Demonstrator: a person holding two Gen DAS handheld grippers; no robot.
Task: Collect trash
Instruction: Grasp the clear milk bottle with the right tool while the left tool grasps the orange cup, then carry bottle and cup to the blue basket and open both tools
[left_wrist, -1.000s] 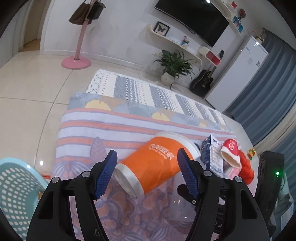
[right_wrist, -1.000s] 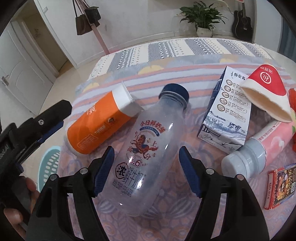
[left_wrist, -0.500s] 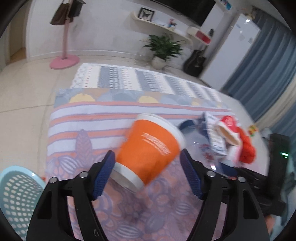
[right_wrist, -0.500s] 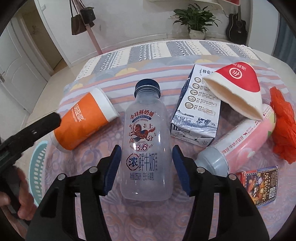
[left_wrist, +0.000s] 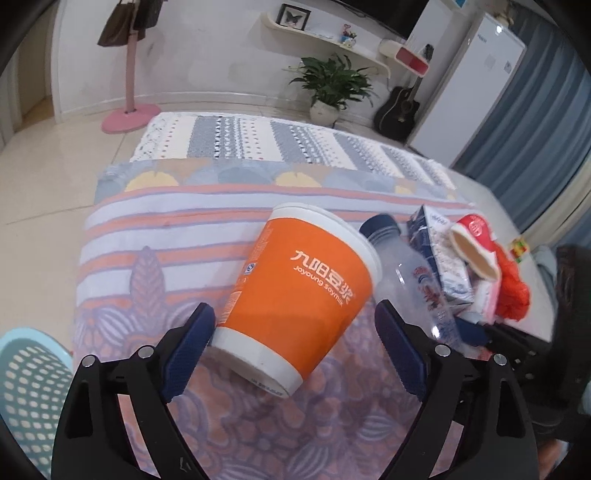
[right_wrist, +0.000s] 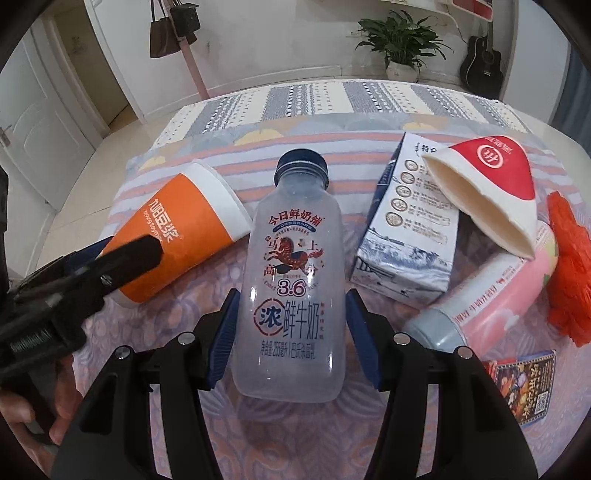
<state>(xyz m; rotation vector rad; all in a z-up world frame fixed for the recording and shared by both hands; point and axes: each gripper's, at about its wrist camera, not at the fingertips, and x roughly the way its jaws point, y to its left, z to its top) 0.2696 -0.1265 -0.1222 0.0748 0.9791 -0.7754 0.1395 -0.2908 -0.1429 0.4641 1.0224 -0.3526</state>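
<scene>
Orange paper cup (left_wrist: 299, 295) lies on its side between your left tool's (left_wrist: 293, 350) jaws, which have just been opening wide. Your right tool (right_wrist: 288, 343) brackets the clear milk bottle (right_wrist: 295, 280), seemingly gripping it on the surface (right_wrist: 258, 435).

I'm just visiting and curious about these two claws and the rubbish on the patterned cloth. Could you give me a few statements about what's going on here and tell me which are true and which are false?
1. The orange cup lies on its side between the left claw's fingers. True.
2. The left claw is squeezing the cup tight. False: its jaws have just been opening, and a gap shows beside one finger.
3. The right claw has the clear milk bottle between its fingers, pads against its sides. True.
4. The bottle's cap is missing. False: a dark blue cap is on it.
5. The red and white cup stands upright. False: it lies tipped over against the milk carton.
</scene>
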